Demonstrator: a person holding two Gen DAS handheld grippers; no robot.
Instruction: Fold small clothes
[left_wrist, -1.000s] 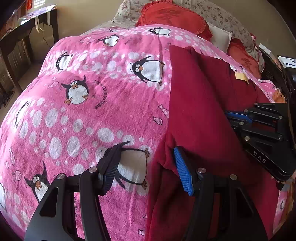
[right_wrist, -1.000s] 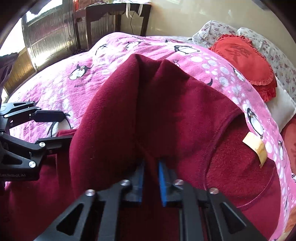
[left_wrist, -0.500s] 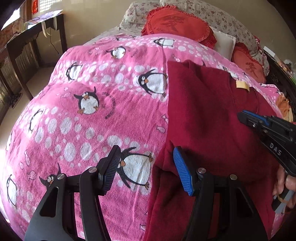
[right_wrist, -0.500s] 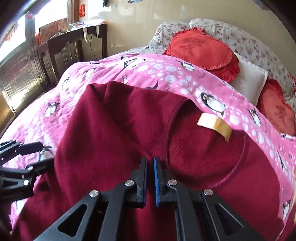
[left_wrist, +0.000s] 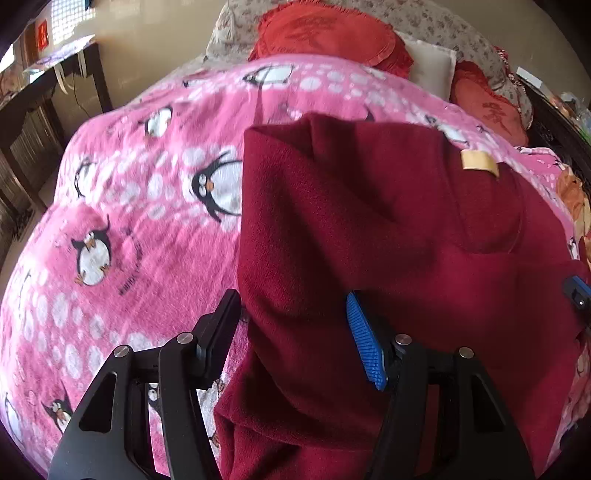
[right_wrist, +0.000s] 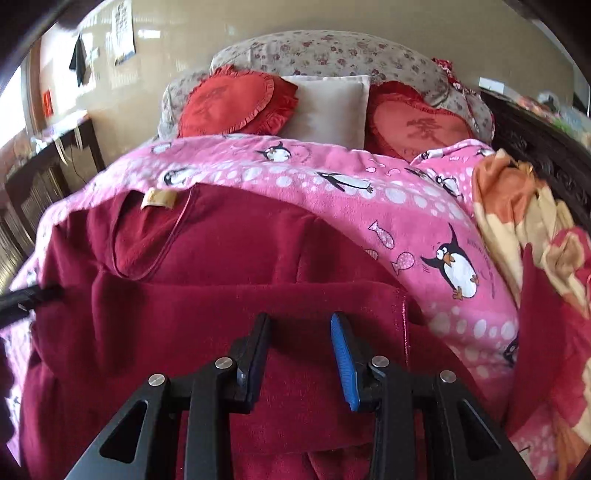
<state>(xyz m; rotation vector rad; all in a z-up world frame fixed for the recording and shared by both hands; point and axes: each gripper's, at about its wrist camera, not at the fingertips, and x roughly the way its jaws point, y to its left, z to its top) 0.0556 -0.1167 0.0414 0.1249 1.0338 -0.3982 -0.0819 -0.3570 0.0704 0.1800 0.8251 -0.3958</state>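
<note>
Garment: you are working on a dark red fleece top (left_wrist: 388, 229), which is lying on the pink penguin blanket (left_wrist: 129, 221) on the bed, neck label (left_wrist: 478, 162) towards the pillows (right_wrist: 325, 103).
Left hand-held gripper (left_wrist: 295, 328): you are holding it released, jaws wide, straddling the top's left folded edge; one finger is sitting over the blanket, the blue pad (left_wrist: 365, 347) over the fleece.
Right hand-held gripper (right_wrist: 301, 354): it is standing open too, gripping nothing, hovering over a folded band of fleece that is running crosswise in front of it.
Key relation: the top is lying straight ahead of both grippers, its long axis running away from you towards the pillows; the left folded edge is nearer your left hand, the right-hand hem edge (right_wrist: 402, 314) nearer your right.
Change: a second ago your right jaws were pinched on the fleece; now they are parted and the cloth is lying dropped across the body. Your left jaws are staying open, now shifted onto the edge.
Judgement: the next fold is probably starting from the near end.
</note>
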